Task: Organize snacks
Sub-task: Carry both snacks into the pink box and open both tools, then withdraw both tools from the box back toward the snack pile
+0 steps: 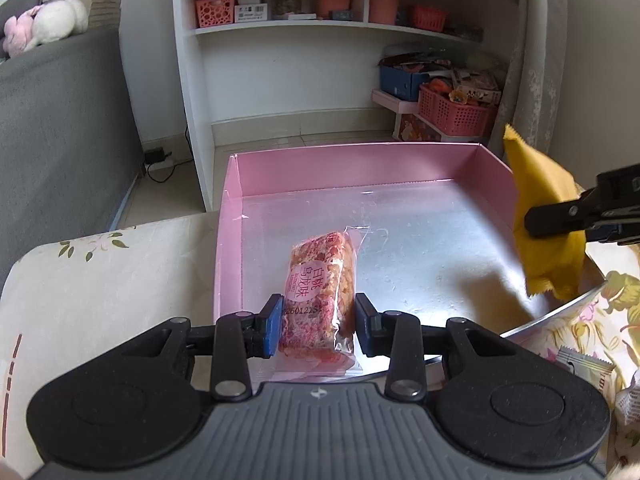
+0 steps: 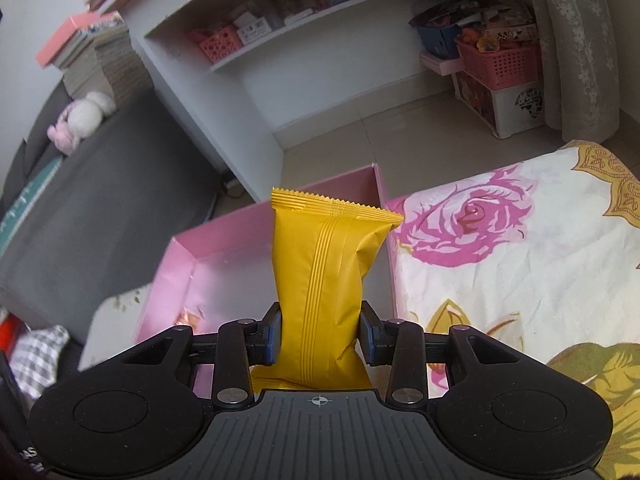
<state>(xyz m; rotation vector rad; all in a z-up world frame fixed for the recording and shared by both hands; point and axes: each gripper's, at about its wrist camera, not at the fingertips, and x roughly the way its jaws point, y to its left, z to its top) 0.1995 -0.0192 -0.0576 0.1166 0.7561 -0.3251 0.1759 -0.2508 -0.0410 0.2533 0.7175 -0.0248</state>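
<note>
White shelving (image 1: 288, 28) with pink baskets lines the far wall, and a floral-print cloth (image 2: 512, 272) covers the surface that carries the work. On it sits an open pink box (image 1: 360, 168) with a bare silvery floor. Left tongs (image 1: 316, 326) are closed on a clear-wrapped pink rice bar (image 1: 320, 300), pads pressing its two long sides near the near end; the bar's long axis runs straight ahead of the tongs, and it hangs over the box's near-left part. Whether its underside touches the floor cannot be told. Right tongs (image 2: 320, 334) are closed on a yellow packet (image 2: 324, 280), held low on its body, crimped end pointing forward, long axis along the tongs. In the left view that packet (image 1: 544, 220) hangs at the box's right wall, roughly over the rim. Judgement: the left load is already inside the box outline and the nearer to release; the right load needs to cross the right wall inward first. A few wrapped snacks (image 1: 584, 364) lie outside, on the cloth at the right.
</note>
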